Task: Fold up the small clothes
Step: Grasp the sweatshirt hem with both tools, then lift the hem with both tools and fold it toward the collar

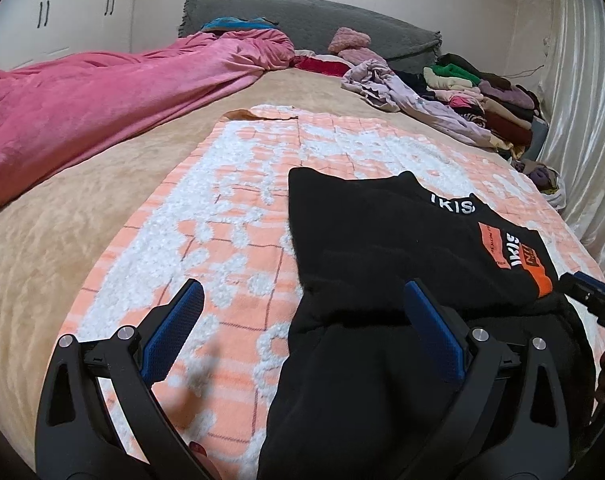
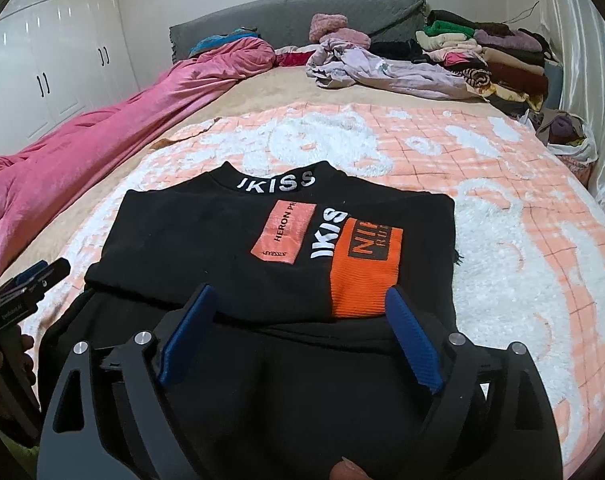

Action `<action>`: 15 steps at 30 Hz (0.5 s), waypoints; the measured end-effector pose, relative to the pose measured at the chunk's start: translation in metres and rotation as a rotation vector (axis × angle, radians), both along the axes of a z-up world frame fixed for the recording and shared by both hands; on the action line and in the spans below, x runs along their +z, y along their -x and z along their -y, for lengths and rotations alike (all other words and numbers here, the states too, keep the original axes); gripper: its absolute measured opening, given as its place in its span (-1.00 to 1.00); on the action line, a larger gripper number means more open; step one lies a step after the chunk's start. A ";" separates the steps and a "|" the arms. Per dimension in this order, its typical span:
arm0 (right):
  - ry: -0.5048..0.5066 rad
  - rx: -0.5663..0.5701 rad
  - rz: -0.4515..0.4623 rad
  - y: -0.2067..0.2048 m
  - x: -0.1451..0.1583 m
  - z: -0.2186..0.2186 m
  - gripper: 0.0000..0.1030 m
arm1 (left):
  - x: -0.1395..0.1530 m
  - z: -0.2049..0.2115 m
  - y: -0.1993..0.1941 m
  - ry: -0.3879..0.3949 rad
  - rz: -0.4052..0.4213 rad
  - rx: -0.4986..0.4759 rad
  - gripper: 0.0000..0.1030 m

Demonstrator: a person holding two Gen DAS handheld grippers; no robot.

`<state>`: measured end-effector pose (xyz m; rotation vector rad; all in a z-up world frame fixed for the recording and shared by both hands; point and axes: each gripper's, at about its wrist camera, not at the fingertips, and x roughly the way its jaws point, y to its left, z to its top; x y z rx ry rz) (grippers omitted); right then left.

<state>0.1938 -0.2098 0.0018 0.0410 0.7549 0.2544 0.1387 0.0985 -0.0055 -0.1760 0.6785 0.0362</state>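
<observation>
A small black sweater (image 2: 206,240) with white "IKISS" lettering and orange patches lies folded on an orange-and-white blanket (image 2: 502,216). Its lower part is folded up over the body. In the left wrist view the sweater (image 1: 382,232) lies right of centre. My left gripper (image 1: 302,304) is open, just above the sweater's near left edge, holding nothing. My right gripper (image 2: 302,308) is open over the sweater's near fold, empty. The right gripper's tip shows at the right edge of the left wrist view (image 1: 590,292); the left gripper's tip shows at the left edge of the right wrist view (image 2: 34,280).
A pink duvet (image 2: 82,148) runs along the bed's left side. A lilac garment (image 2: 382,68) lies loose at the back. A stack of folded clothes (image 2: 494,56) sits at the back right by the grey headboard (image 2: 302,12). A bag (image 2: 570,136) rests at the right edge.
</observation>
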 end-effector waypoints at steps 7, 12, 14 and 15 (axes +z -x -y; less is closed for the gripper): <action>-0.006 0.001 0.016 0.009 0.007 0.000 0.74 | 0.000 -0.001 0.014 -0.015 0.005 0.001 0.81; -0.005 0.005 0.020 0.015 0.011 0.001 0.75 | 0.001 -0.002 0.023 -0.013 0.007 -0.001 0.81; -0.004 0.006 0.022 0.019 0.012 0.003 0.75 | 0.002 -0.002 0.025 -0.012 0.007 0.000 0.81; -0.002 0.006 0.024 0.020 0.012 0.004 0.75 | 0.002 -0.002 0.026 -0.012 0.007 0.000 0.81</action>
